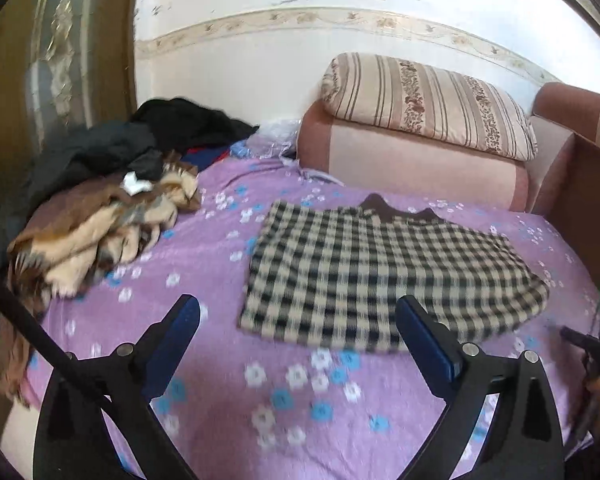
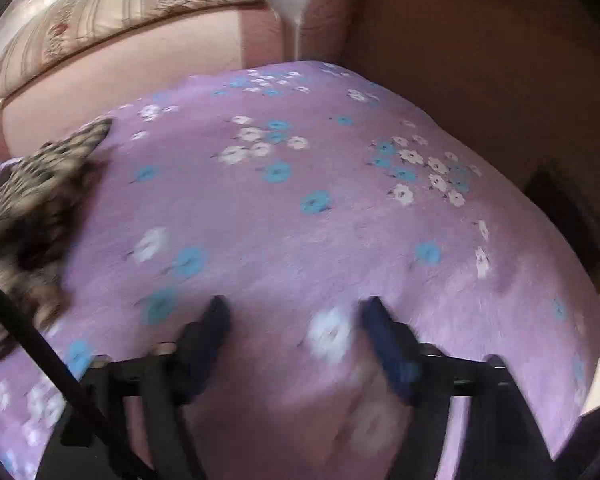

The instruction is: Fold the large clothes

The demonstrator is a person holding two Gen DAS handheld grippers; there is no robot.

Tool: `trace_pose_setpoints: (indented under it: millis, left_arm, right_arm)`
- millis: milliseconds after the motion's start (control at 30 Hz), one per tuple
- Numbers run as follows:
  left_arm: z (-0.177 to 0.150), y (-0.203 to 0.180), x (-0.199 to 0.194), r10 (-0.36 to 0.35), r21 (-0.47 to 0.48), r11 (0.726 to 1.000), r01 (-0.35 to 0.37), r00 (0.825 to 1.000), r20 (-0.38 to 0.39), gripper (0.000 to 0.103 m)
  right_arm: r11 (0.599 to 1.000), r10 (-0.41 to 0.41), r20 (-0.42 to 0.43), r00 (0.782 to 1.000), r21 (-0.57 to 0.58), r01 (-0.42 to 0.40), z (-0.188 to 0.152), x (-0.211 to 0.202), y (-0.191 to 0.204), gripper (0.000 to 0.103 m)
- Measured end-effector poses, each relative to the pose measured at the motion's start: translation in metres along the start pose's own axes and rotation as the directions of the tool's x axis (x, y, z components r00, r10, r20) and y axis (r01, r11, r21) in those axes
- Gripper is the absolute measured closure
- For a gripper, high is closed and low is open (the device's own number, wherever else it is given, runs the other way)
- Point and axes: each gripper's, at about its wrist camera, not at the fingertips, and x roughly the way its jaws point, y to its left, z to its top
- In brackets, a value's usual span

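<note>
While above purple bedspread (image 2: 284, 216): left gripper (image 1: 298, 312) & right gripper (image 2: 296, 312), jaws apart, near checked garment (image 1: 380, 272).

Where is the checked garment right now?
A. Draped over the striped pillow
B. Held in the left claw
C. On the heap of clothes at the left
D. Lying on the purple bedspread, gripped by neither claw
D: the checked garment lies on the bedspread, and both the left claw and the right claw are open and hold nothing.

Purple floral bedspread (image 1: 220, 264); striped pillow (image 1: 428, 104) on pink cushion (image 1: 412, 164), bed's far edge; brown/beige blanket (image 1: 100, 232) w/ dark clothes pile (image 1: 140, 140), far-left corner.
</note>
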Motion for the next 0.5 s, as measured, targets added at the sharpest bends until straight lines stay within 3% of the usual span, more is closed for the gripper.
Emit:
trace_pose_setpoints:
  millis: [33, 67, 233, 333, 500]
  left_arm:
    - [-0.003, 0.000, -0.002, 0.005, -0.007, 1.000, -0.005, 1.000, -0.011, 0.005]
    - [-0.006, 0.000, -0.003, 0.012, -0.009, 1.000, -0.012, 1.000, -0.017, 0.005]
    - [-0.013, 0.002, -0.006, 0.038, 0.003, 0.999, -0.038, 0.997, -0.060, 0.005]
    - [-0.014, 0.009, -0.013, 0.043, 0.001, 0.999, -0.043, 0.998, -0.038, 0.005]
    - [-0.020, 0.018, -0.026, 0.029, -0.100, 0.995, -0.029, 1.000, -0.006, 0.005]
  right_arm:
    - [1.000, -0.017, -0.014, 1.000, 0.008, 0.017, 0.005, 0.005, -0.003, 0.004]
    - [0.999, -0.042, -0.027, 0.999, 0.025, 0.043, 0.010, 0.010, -0.005, 0.000]
    - [0.998, -0.049, -0.005, 0.999, 0.049, 0.049, 0.012, 0.015, -0.004, 0.000]
    - [0.998, -0.051, -0.004, 0.999, 0.048, 0.051, 0.012, 0.015, -0.003, 0.000]
    - [0.998, -0.051, -0.003, 0.999, 0.048, 0.051, 0.012, 0.013, -0.002, 0.000]
